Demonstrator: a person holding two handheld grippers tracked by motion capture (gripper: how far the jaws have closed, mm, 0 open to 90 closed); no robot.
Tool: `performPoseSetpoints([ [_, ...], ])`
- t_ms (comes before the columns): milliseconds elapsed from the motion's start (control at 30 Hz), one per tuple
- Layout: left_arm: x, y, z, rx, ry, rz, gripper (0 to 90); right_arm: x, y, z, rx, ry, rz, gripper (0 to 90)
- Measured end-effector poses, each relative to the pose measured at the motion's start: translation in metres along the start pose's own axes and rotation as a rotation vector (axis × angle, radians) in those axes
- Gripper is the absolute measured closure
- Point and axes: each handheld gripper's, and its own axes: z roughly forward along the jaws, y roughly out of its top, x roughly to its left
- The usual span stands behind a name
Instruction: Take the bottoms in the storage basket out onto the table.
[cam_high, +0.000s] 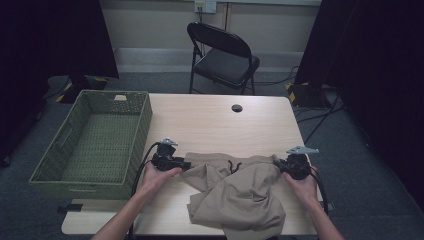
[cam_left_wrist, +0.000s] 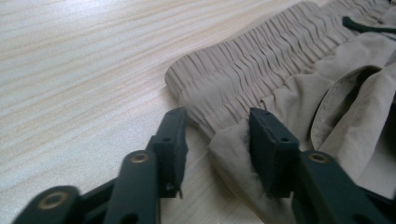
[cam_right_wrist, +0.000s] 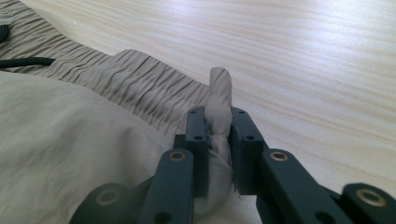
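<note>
While the shorts (cam_high: 235, 192) lie crumpled at the worktop's (cam_high: 210, 120) near edge, I should seat my left tongs (cam_left_wrist: 217, 135) on the waistband before lifting.
My right tongs (cam_right_wrist: 218, 128) already pinch its far corner; their view proves it, whereas my left tongs' view shows fabric between part-open jaws, unpinched.

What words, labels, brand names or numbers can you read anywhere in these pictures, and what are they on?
No readable text anywhere.
Green basket: a pale tag on its far wall, too small and blurred to read.
Beige shorts: no label or print visible.
Wall outlet: no legible marking.
</note>
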Motion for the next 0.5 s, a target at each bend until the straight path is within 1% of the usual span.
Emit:
performPoseSetpoints([
  [33,-0.002,-0.001,0.001,0.004,-0.003,0.009,64.5,0.000,0.000,0.000,0.000,0.001,0.008,79.6],
  [67,-0.004,-0.002,0.001,0.002,-0.001,0.010,71.9,0.001,-0.001,0.000,0.002,0.004,0.008,79.6],
  [100,-0.007,-0.001,0.002,0.007,0.011,0.026,75.6,0.002,0.000,0.000,0.004,0.007,0.006,79.6],
  [133,-0.009,0.000,0.003,0.016,0.016,0.028,77.5,0.002,0.000,0.000,0.004,0.012,0.008,79.6],
  [167,-0.010,0.001,0.005,0.014,0.023,0.031,80.4,0.002,0.000,0.000,0.004,0.012,0.010,79.6],
  [200,-0.010,0.001,0.006,0.008,0.017,0.023,82.0,0.002,0.000,0.000,0.004,0.012,0.009,79.6],
  [300,-0.005,0.003,0.004,-0.008,0.003,0.002,83.5,0.000,0.001,-0.002,-0.014,0.022,0.038,79.8],
  [333,-0.004,0.004,0.002,-0.025,0.001,-0.008,83.7,-0.001,0.001,-0.003,-0.018,0.023,0.041,79.8],
  [433,-0.001,0.004,-0.004,-0.058,-0.011,-0.013,84.0,-0.006,0.002,-0.007,-0.045,0.024,0.067,79.8],
  [500,-0.001,0.005,-0.008,-0.074,-0.011,-0.008,84.0,-0.007,0.003,-0.009,-0.063,0.027,0.079,79.8],
])
